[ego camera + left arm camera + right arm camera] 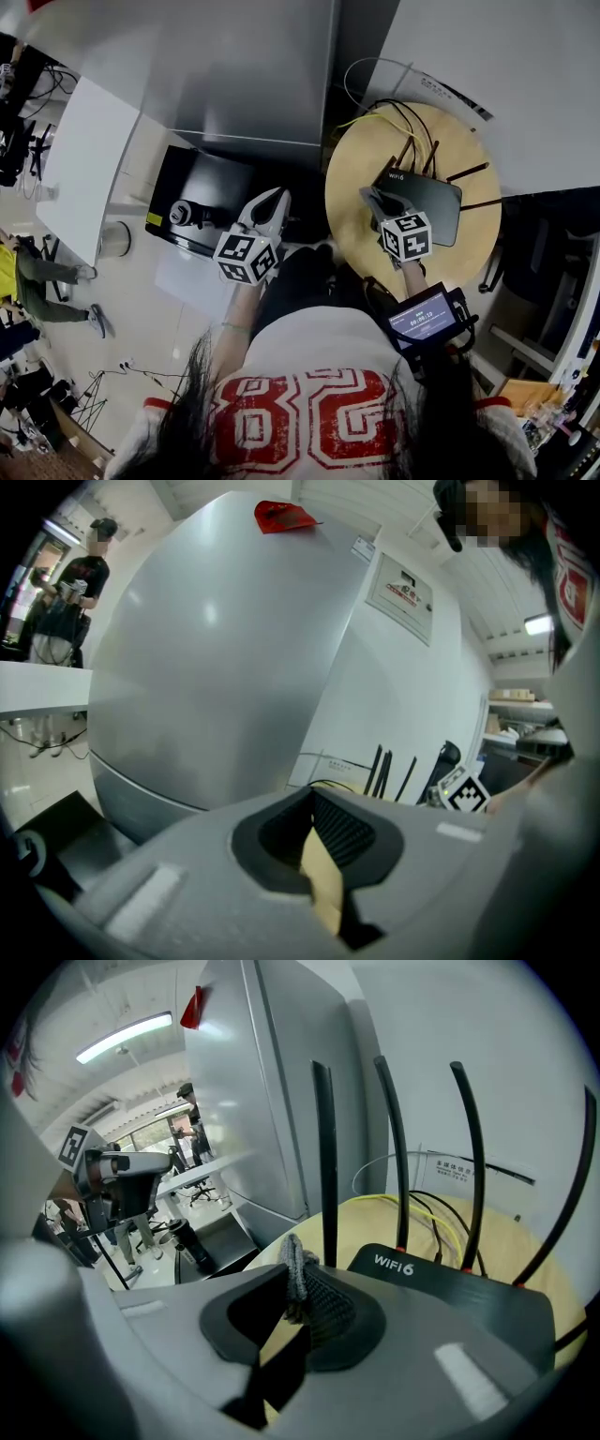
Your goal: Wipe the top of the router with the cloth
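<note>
The wipe looked about to begin. The right tongs [292, 1309] were clamped on a bunched grey cloth [300, 1274], just beside the near corner of the router [450, 1288], which lay flat on the round wooden surface [352, 183] with its antennas up. Next, I judge, the cloth needed lowering onto the black top and dragging across it. The left tongs [317, 850] — drawn together, empty — hung off to the side, away from the surface.
</note>
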`<state>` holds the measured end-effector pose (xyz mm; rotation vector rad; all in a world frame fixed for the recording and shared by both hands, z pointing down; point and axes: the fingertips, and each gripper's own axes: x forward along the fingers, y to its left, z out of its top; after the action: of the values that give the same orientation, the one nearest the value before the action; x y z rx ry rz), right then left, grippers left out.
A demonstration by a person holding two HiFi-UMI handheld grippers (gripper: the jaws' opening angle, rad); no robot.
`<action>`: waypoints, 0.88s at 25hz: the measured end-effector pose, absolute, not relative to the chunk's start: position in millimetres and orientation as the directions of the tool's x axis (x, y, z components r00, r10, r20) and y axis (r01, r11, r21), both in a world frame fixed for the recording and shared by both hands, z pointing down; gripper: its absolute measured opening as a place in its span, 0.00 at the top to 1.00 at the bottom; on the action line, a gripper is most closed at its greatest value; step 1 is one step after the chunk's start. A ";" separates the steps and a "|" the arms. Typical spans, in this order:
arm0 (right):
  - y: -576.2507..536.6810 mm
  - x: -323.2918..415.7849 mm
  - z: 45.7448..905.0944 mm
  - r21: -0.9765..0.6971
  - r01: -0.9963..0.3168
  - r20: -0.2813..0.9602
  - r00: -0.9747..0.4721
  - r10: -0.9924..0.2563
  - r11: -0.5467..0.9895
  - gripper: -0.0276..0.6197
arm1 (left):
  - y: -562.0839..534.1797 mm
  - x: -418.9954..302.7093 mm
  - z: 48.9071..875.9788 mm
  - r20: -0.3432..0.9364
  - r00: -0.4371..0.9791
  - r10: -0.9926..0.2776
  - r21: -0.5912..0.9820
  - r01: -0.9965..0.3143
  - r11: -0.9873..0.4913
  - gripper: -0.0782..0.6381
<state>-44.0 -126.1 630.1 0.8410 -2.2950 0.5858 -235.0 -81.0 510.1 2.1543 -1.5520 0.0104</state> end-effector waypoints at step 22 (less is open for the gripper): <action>-35.8 -25.9 646.3 -0.258 -0.580 0.699 -0.664 -0.264 0.773 0.89 | -96.2 -154.6 503.6 0.262 0.464 -0.846 0.372 -0.858 -0.355 0.89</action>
<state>-25.9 -35.8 646.3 0.6259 -2.3008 0.6194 -154.6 -96.2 503.6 2.2598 -1.4217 0.0336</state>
